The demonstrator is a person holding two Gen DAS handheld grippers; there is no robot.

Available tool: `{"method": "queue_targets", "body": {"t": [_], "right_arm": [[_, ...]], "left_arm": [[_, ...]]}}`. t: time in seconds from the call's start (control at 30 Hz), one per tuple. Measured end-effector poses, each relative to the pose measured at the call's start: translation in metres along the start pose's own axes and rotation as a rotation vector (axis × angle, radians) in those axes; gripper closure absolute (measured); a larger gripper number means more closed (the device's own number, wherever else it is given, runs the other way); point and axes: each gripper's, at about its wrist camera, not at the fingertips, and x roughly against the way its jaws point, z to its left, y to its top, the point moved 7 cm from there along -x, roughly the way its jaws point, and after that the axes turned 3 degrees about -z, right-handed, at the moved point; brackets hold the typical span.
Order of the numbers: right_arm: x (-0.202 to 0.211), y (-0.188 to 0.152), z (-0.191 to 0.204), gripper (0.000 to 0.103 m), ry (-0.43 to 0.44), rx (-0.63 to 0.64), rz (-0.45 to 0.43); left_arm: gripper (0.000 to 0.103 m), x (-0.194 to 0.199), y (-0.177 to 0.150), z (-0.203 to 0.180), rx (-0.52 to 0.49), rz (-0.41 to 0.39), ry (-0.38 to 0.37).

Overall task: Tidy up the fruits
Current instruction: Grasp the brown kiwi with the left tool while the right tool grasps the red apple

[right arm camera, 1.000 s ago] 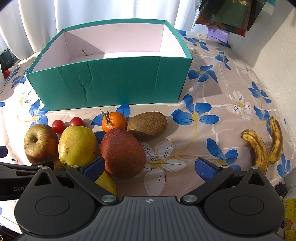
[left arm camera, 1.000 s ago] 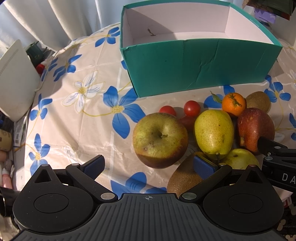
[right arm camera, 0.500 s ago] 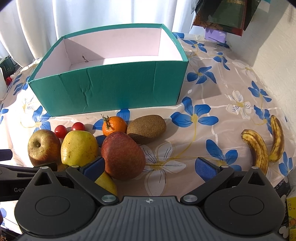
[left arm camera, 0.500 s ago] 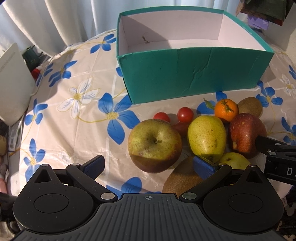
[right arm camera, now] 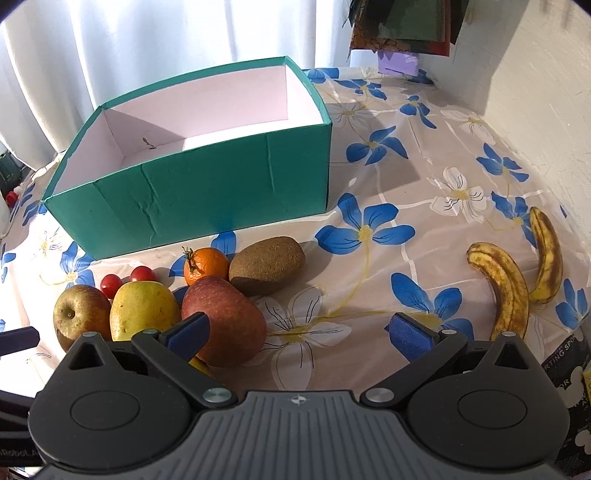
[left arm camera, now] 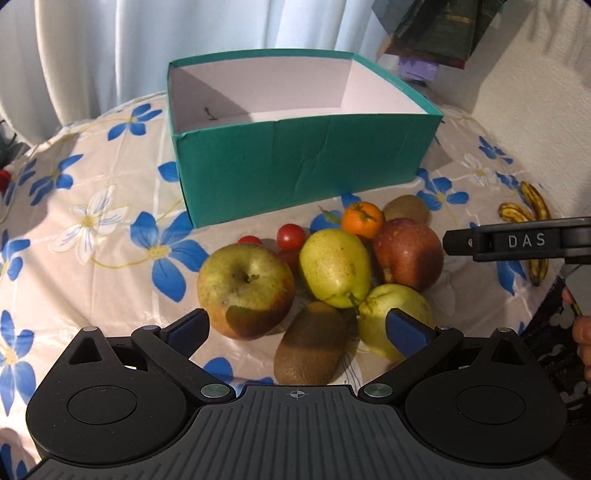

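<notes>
An empty teal box (left arm camera: 303,162) (right arm camera: 199,192) stands at the back of the flowered table. In front of it lies a fruit pile: a green-red apple (left arm camera: 245,290) (right arm camera: 79,314), a yellow pear (left arm camera: 334,267) (right arm camera: 144,308), a red apple (left arm camera: 408,253) (right arm camera: 225,319), a second pear (left arm camera: 391,310), a kiwi (left arm camera: 312,345), another kiwi (right arm camera: 267,266), a mandarin (left arm camera: 362,219) (right arm camera: 206,265) and cherry tomatoes (left arm camera: 291,236) (right arm camera: 142,274). My left gripper (left arm camera: 297,328) is open above the near kiwi. My right gripper (right arm camera: 297,330) is open, right of the red apple.
Two spotted bananas (right arm camera: 517,284) (left arm camera: 532,218) lie at the table's right, near a white wall (right arm camera: 546,74). White curtains hang behind the box. Cloths hang at the upper right (right arm camera: 402,26). The table edge drops off at left and front.
Both grippers have lifted and pulled back from the fruit pile, and the left has swung right. Both stay open and empty. The fruits have not moved.
</notes>
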Motion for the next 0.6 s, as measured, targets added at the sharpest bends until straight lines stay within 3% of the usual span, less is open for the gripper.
{"method": "queue_targets", "body": {"t": [0.27,0.3,0.37,0.4,0.6], "right_arm": [[-0.006,-0.001,-0.003,0.0,0.003,-0.014,0.012],[-0.006,-0.002,-0.003,0.0,0.004,-0.013,0.015],[-0.009,-0.002,-0.002,0.0,0.007,-0.009,0.021],[-0.009,-0.002,-0.001,0.0,0.007,-0.007,0.024],[-0.014,-0.002,-0.001,0.0,0.005,-0.001,0.033]], "left_arm": [[0.001,-0.013,-0.015,-0.003,0.008,0.07,-0.076],[0.003,-0.015,-0.016,-0.003,0.011,0.08,-0.079],[0.025,-0.02,-0.019,-0.003,0.024,0.117,-0.098],[0.029,-0.023,-0.021,-0.003,0.032,0.137,-0.102],[0.033,-0.032,-0.021,0.002,0.054,0.161,-0.115]]}}
